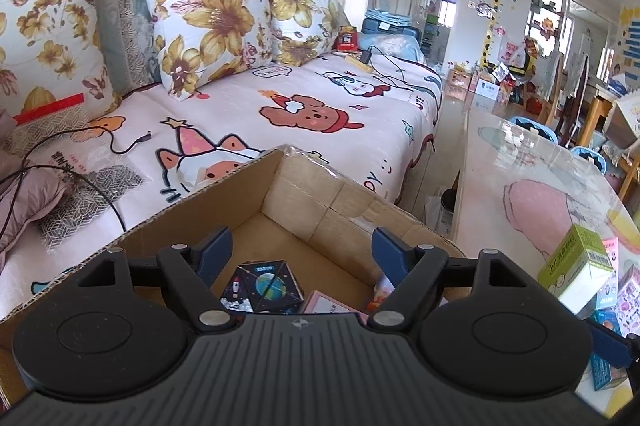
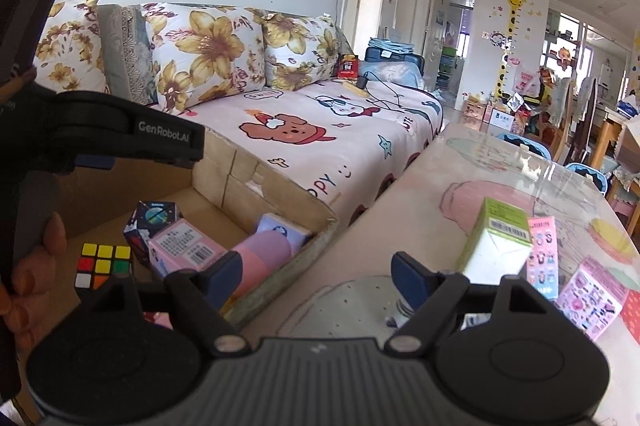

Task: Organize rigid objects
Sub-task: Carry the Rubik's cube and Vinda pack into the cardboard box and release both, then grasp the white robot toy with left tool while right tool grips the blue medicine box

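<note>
Left wrist: left hand-held gripper (image 1: 302, 250) released, empty, above cardboard box (image 1: 320, 202). Right hand-held gripper (image 2: 316, 272) released over surface (image 2: 440, 178), green carton (image 2: 496, 246) just ahead-right.

A: Bright daylight comes from the windows (image 1: 552, 26) far ahead and right of the gripper; they are blown out white.

B: It glares off the glossy tabletop (image 2: 520, 162), washing out its pattern.

A: Edges bend strongly and the corners go black. The black gripper (image 1: 302, 250) body up close is dark, slightly soft.
</note>
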`<state>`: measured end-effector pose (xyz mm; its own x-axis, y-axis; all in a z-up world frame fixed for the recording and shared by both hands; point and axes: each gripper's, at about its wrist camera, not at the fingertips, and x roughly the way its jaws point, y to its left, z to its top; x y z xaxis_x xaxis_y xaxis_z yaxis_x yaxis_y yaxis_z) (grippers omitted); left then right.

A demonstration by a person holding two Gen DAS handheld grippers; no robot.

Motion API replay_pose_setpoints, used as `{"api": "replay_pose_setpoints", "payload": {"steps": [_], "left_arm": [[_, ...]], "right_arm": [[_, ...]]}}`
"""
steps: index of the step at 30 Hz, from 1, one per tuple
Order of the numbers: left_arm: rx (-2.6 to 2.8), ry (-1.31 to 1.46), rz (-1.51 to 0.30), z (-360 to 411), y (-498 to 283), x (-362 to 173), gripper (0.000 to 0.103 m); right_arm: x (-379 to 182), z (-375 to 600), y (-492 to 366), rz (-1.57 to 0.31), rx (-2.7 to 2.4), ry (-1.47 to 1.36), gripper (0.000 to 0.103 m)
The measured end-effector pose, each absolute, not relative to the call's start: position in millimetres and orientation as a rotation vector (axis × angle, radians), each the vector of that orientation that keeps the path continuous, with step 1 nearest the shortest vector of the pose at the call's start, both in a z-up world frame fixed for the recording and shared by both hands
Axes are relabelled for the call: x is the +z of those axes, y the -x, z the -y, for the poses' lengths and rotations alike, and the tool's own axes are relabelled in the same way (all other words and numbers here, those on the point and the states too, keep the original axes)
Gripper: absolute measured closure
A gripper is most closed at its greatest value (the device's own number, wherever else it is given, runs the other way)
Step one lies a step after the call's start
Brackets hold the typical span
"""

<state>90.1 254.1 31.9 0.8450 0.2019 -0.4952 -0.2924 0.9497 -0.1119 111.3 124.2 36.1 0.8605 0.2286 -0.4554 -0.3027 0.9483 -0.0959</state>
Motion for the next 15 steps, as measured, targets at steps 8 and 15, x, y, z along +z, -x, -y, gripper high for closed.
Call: {"api": "replay_pose_setpoints", "payload": {"steps": [8, 15], "left_arm": [[0.224, 0.151, -0.511, -249.7, -97.2, 29.6, 0.005], [0.199, 0.123, -0.52, -246.1, -104.1, 27.0, 0.004]], "right_arm": [[27.1, -110.8, -106.3, -0.468, 0.269, 0.152, 0.021], [23.7, -95.2, -101.4, -0.47, 0.25, 0.147, 0.021]]}}
